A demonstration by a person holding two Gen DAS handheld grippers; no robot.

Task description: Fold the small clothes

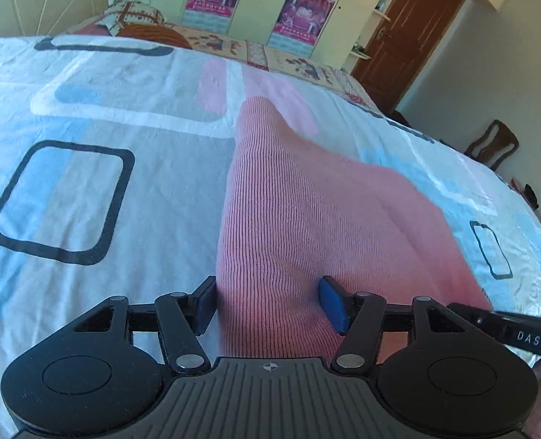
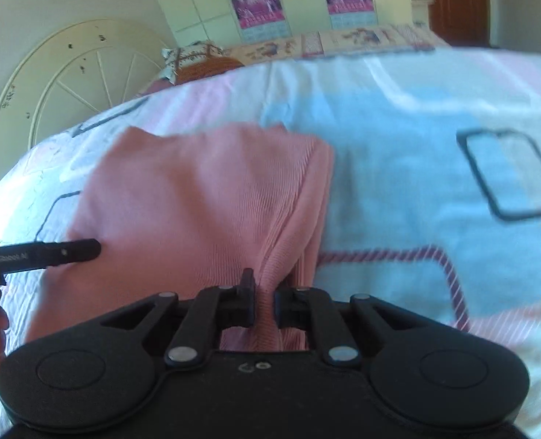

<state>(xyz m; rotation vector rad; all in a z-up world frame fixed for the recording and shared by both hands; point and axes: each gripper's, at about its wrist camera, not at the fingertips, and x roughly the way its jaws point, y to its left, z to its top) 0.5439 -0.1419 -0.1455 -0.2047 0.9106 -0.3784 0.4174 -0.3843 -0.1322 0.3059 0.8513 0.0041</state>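
Pink ribbed garment (image 1: 307, 219) on the patterned bedsheet (image 1: 69, 201).
Right gripper (image 2: 263, 300) pinches its bunched edge; left gripper (image 1: 267, 303) spread astride it.

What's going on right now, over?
Right gripper shut on pink knit. Left gripper open, knit between its fingers. Knit partly lifted off bed. Nothing in the way.

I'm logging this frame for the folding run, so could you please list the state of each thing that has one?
Left gripper: open, fingers either side of the cloth.
Right gripper: shut on a bunched fold of the cloth.
Pink knit garment: partly folded, lying on the bed sheet.
Brown door: closed.
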